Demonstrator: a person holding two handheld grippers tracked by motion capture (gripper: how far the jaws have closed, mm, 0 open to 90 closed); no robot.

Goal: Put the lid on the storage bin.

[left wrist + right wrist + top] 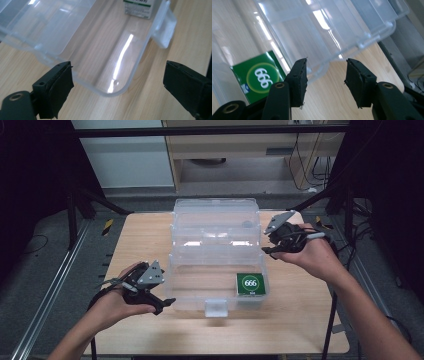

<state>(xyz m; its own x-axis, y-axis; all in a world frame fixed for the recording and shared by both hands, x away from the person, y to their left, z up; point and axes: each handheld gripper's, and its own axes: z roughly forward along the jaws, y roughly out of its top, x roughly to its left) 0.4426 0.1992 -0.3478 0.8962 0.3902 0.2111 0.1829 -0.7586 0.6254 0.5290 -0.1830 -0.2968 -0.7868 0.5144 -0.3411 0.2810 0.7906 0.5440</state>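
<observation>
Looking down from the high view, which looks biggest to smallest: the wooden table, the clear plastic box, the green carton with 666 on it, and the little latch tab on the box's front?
1. Light wooden table.
2. Clear plastic box, open.
3. Green 666 carton.
4. Clear latch tab, close to the carton, so that last order is unsure.

A light wooden table [300,330] stands on grey floor [35,270] (black curtains flank it)
</observation>
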